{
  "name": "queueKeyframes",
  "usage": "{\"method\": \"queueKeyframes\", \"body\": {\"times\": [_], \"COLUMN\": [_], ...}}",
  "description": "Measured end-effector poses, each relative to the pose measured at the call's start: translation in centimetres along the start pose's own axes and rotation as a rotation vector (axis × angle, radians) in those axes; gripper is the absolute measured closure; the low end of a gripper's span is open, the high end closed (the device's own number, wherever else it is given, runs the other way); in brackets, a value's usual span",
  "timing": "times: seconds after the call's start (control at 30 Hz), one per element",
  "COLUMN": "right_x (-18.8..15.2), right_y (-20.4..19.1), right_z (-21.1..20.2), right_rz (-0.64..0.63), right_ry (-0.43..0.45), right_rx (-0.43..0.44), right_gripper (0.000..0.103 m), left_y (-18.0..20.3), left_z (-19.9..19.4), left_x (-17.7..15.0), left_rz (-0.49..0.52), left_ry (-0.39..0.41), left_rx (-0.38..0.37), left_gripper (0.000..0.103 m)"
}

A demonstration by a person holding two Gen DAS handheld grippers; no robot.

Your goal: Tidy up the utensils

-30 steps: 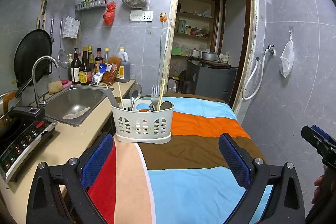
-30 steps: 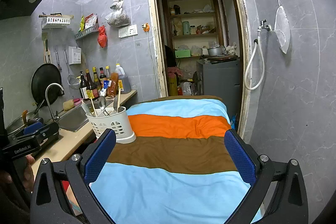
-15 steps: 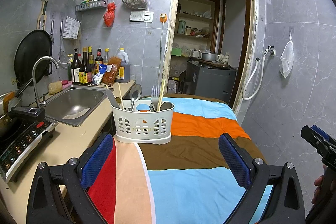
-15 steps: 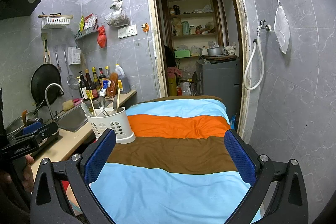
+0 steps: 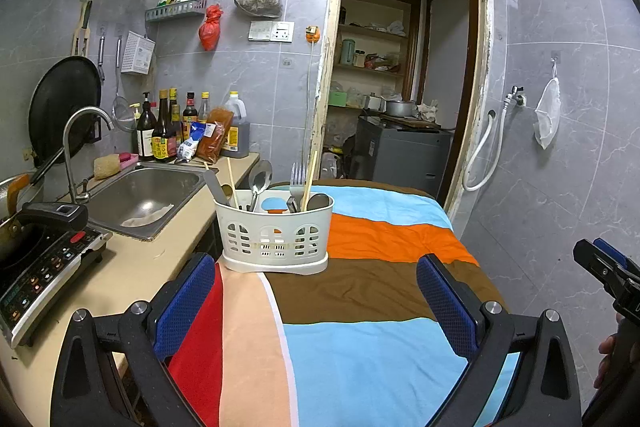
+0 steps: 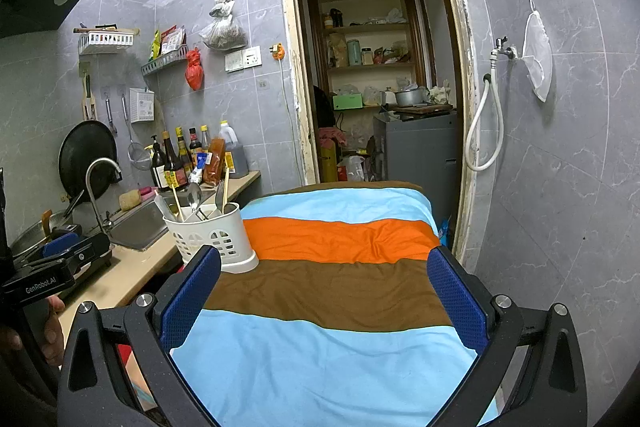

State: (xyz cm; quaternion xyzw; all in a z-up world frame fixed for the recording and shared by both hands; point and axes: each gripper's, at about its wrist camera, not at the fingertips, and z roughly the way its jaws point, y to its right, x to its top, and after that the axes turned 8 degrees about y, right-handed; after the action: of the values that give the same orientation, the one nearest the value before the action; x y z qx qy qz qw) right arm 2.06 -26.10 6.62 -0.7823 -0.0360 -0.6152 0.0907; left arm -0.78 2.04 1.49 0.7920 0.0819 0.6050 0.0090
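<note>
A white slotted utensil caddy (image 5: 275, 237) stands on the striped cloth at the table's left edge; it also shows in the right wrist view (image 6: 212, 235). It holds a spoon (image 5: 259, 181), a fork (image 5: 296, 181), chopsticks (image 5: 309, 179) and other utensils upright. My left gripper (image 5: 316, 301) is open and empty, just short of the caddy. My right gripper (image 6: 324, 301) is open and empty over the cloth, right of the caddy.
The striped cloth (image 6: 340, 279) covers the table. A counter on the left carries a sink (image 5: 144, 197), a tap (image 5: 78, 147), an induction cooker (image 5: 38, 267) and bottles (image 5: 168, 131). A doorway (image 5: 400, 87) lies behind and a tiled wall stands to the right.
</note>
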Motion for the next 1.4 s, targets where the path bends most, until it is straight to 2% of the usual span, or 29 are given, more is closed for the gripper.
{"method": "queueKeyframes", "body": {"times": [1.4], "right_x": [0.09], "right_y": [-0.16], "right_z": [-0.07], "right_rz": [0.001], "right_ry": [-0.003], "right_rx": [-0.002], "right_gripper": [0.001], "left_y": [-0.25], "left_z": [0.03], "left_x": [-0.14], "left_rz": [-0.008], "left_ry": [-0.011], "left_rx": [0.002], "left_gripper": [0.002]}}
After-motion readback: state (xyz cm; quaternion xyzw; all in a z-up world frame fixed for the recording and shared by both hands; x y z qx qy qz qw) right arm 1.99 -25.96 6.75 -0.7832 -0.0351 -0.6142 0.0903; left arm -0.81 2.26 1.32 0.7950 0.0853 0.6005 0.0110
